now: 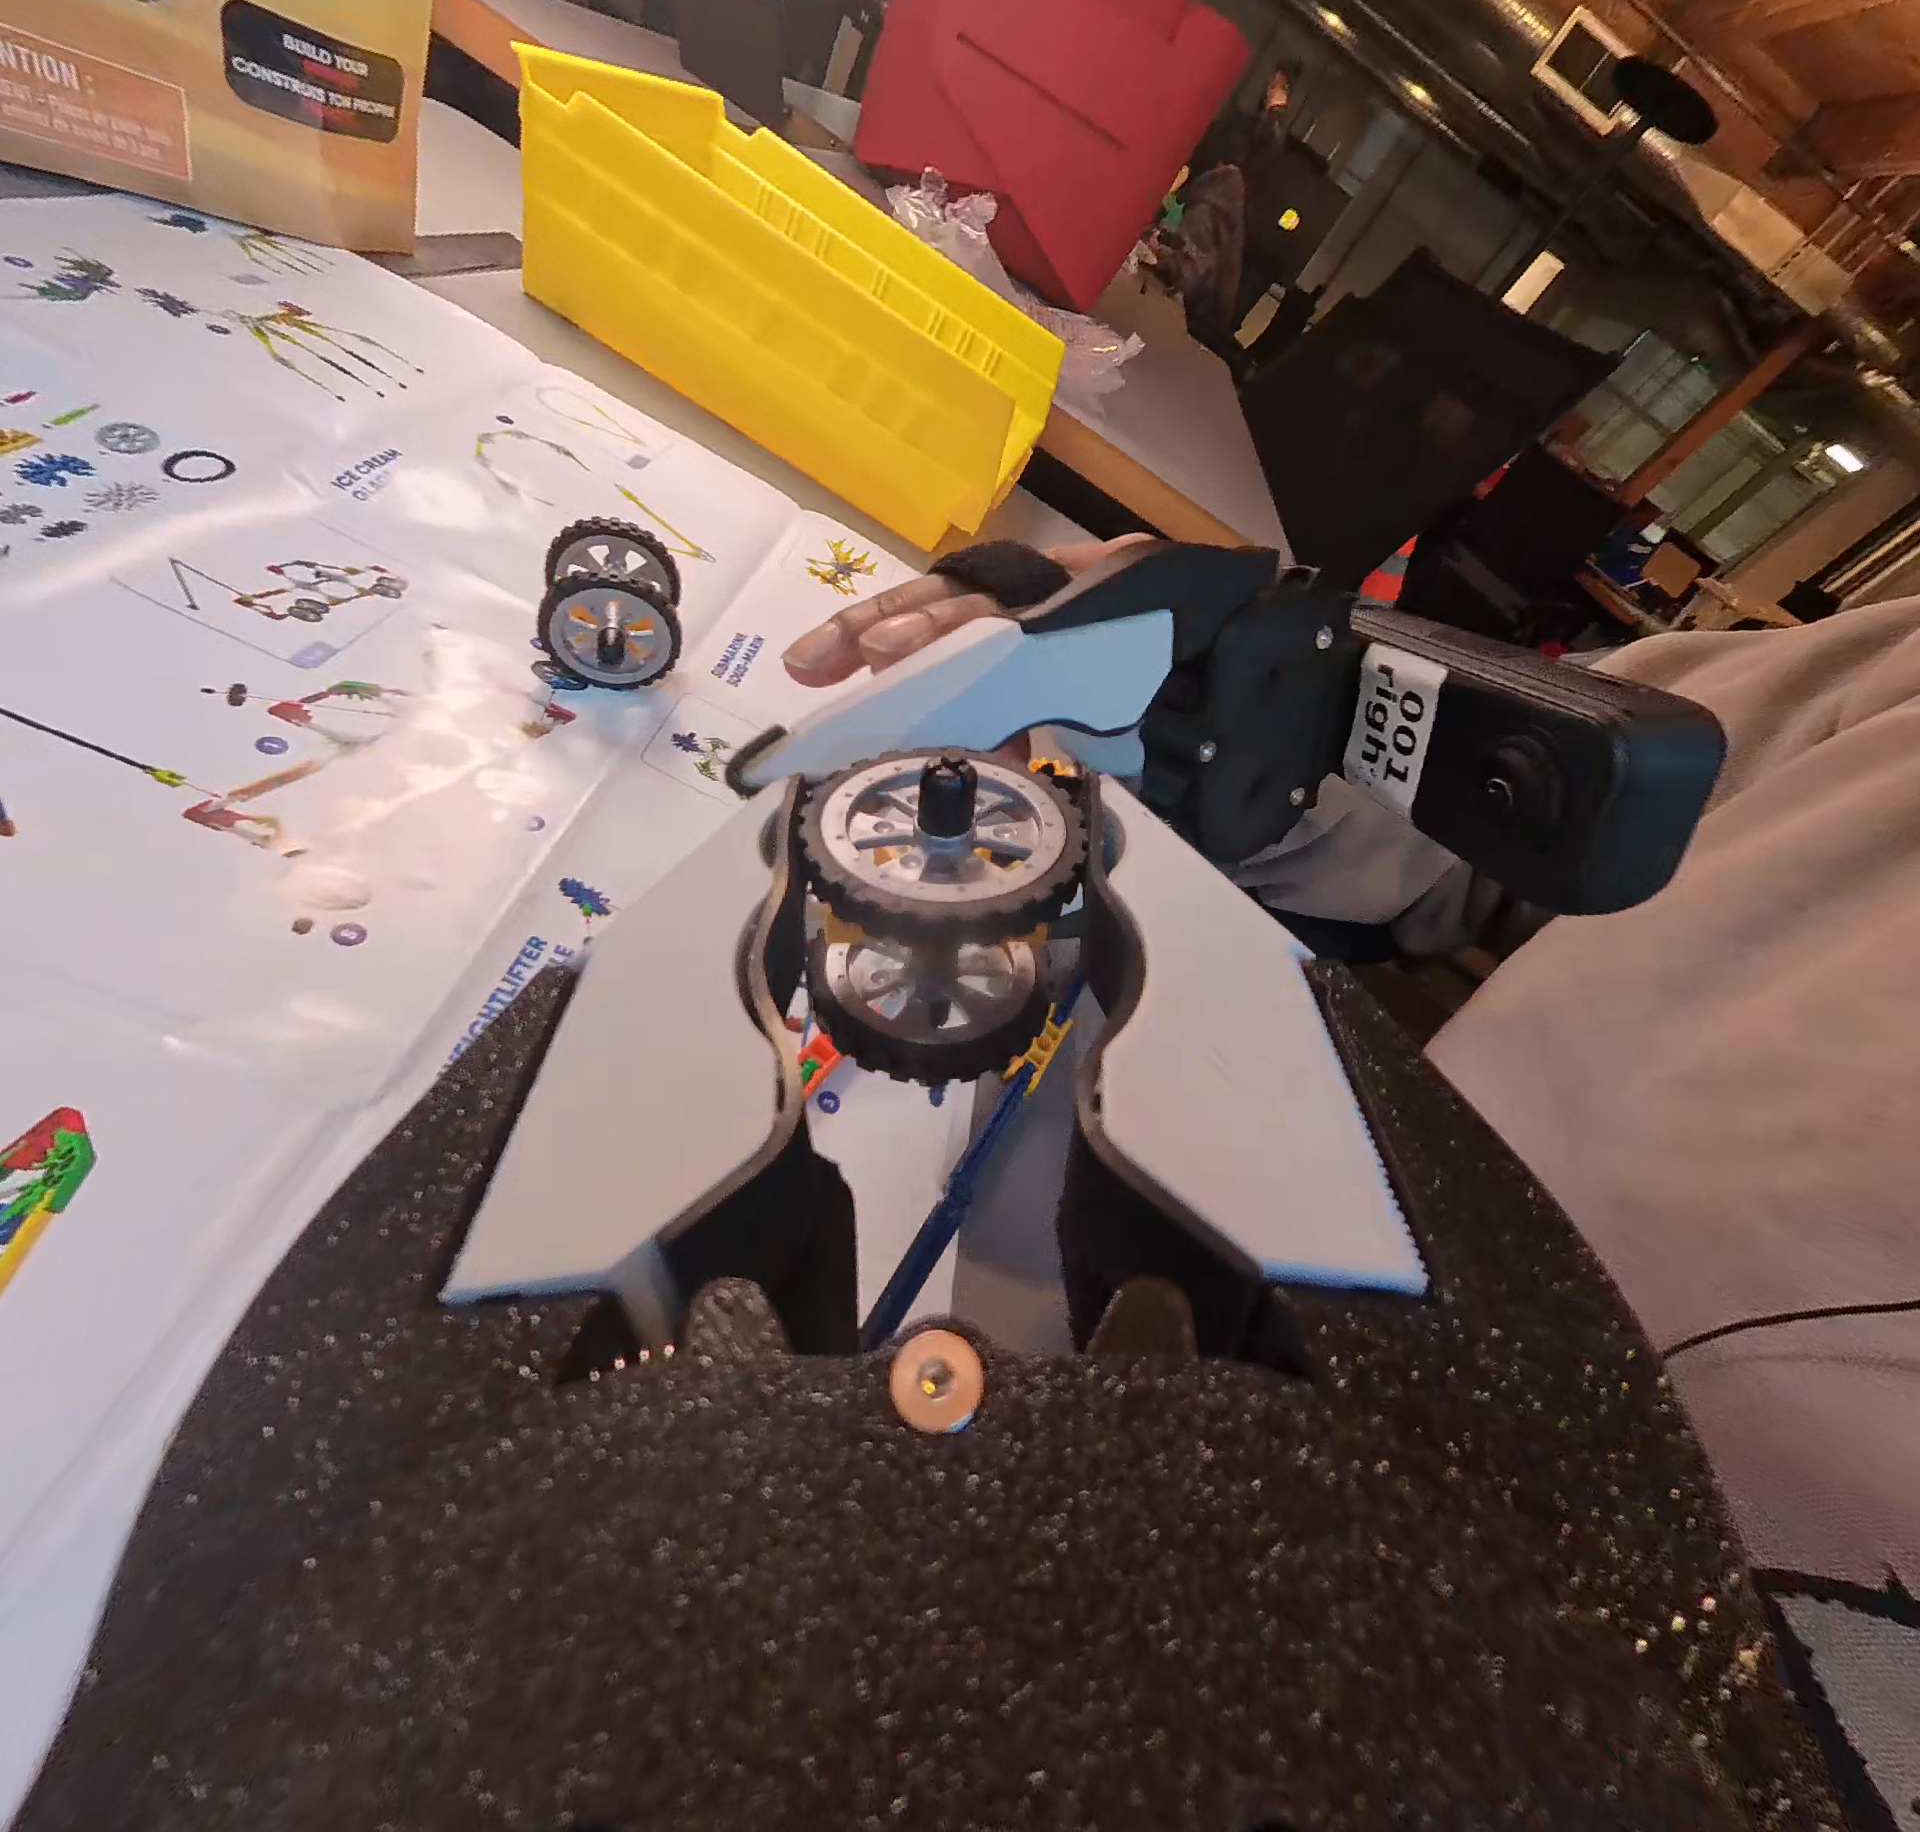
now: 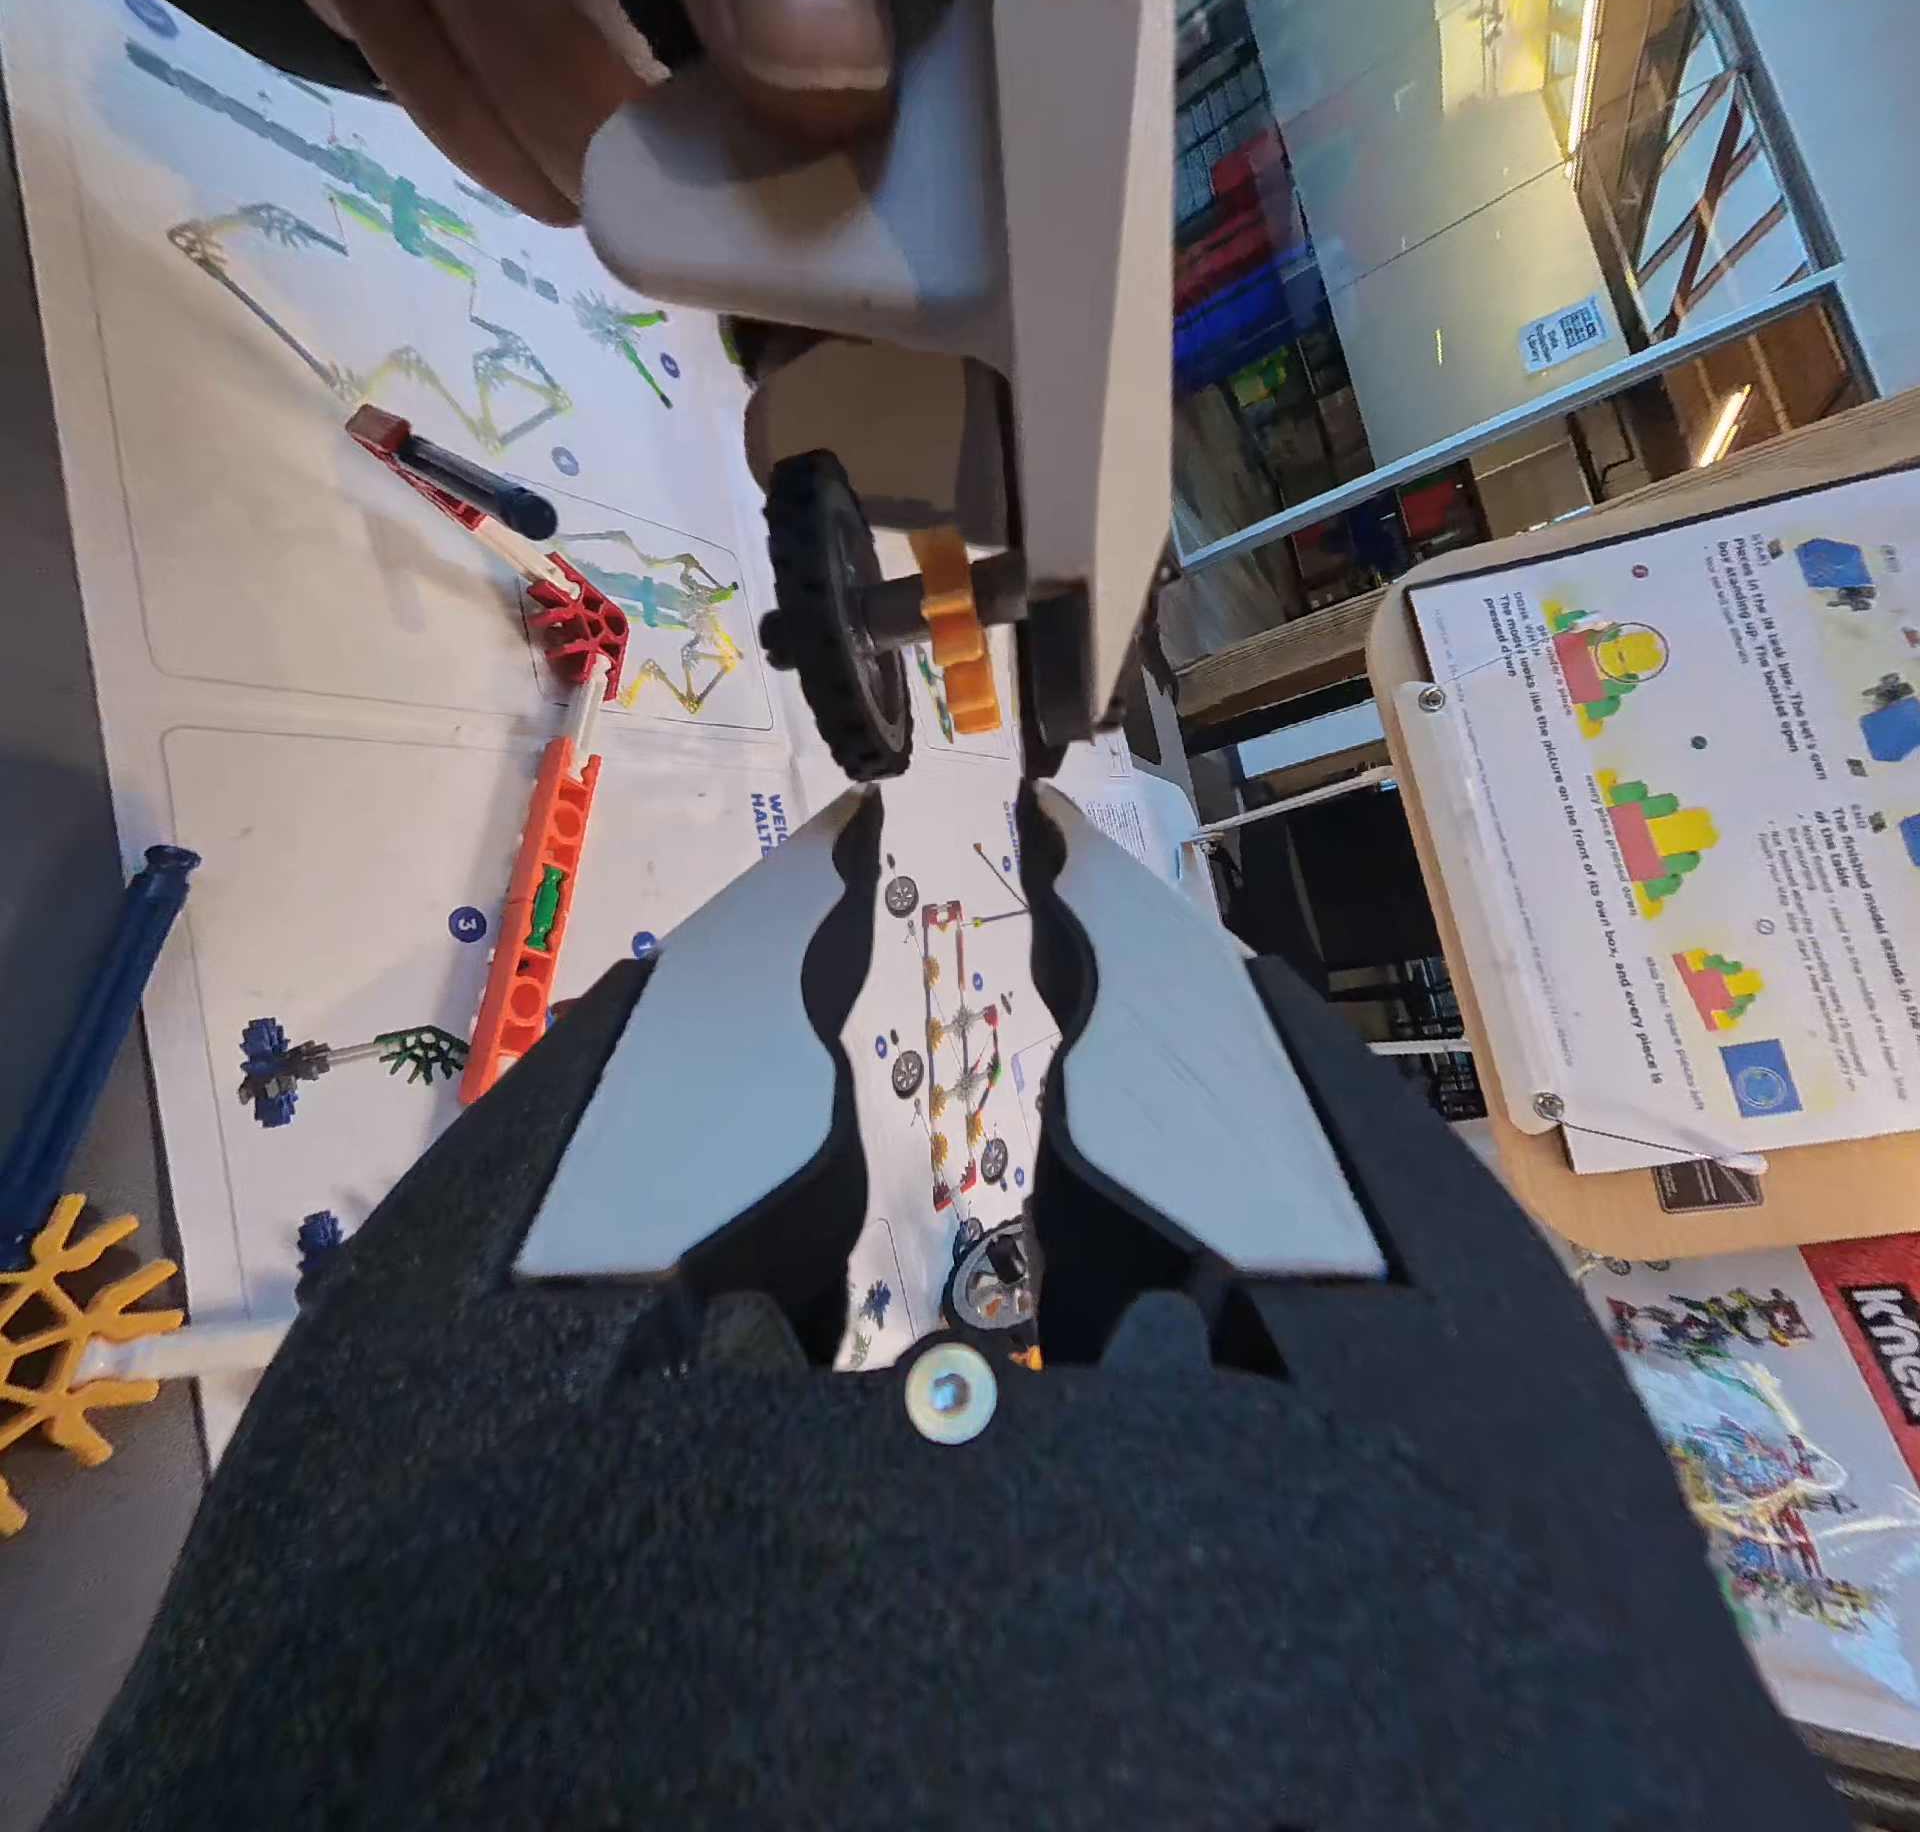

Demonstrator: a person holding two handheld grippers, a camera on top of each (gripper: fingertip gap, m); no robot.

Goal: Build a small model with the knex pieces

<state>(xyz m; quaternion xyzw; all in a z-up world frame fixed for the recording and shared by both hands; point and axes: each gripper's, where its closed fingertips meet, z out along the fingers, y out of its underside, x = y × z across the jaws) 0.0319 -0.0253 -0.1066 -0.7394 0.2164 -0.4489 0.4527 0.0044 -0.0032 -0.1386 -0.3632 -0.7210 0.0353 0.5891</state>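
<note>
The left gripper [image 1: 940, 909] grasps a wheel pair [image 1: 930, 935]: two black-tyred wheels with grey hubs on one black axle, with a yellow connector between them. The fingers clamp the tyres from both sides, and the axle tip points away from the camera. In the right wrist view the same wheel pair [image 2: 842, 619] hangs below the left gripper's pale finger [image 2: 1081, 348], with the yellow connector [image 2: 956, 639] seated on the axle between the wheel and that finger.

The right gripper [image 2: 948, 795] is released: its fingertips stand apart with nothing between them. The tips sit just below the held wheel pair; contact cannot be confirmed. In the left wrist view the right gripper [image 1: 790, 754] reaches in from the right, its tip just beside the upper wheel, and a hand [image 1: 904, 619] rests along it.

A printed instruction sheet [image 1: 312, 639] covers the table. A second wheel pair [image 1: 611, 603] stands on the sheet, well apart from the grippers. A yellow bin [image 1: 769, 296] lies beyond it, with a red bin [image 1: 1039, 89] behind and a printed box [image 1: 208, 47] at the far left.

In the right wrist view, a rod assembly [image 2: 551, 743] of red, white and orange parts lies on the sheet to the left. A blue rod [image 2: 94, 1013] and a yellow snowflake connector [image 2: 62, 1325] lie at the left edge. A board with a printed page [image 2: 1662, 847] stands to the right.
</note>
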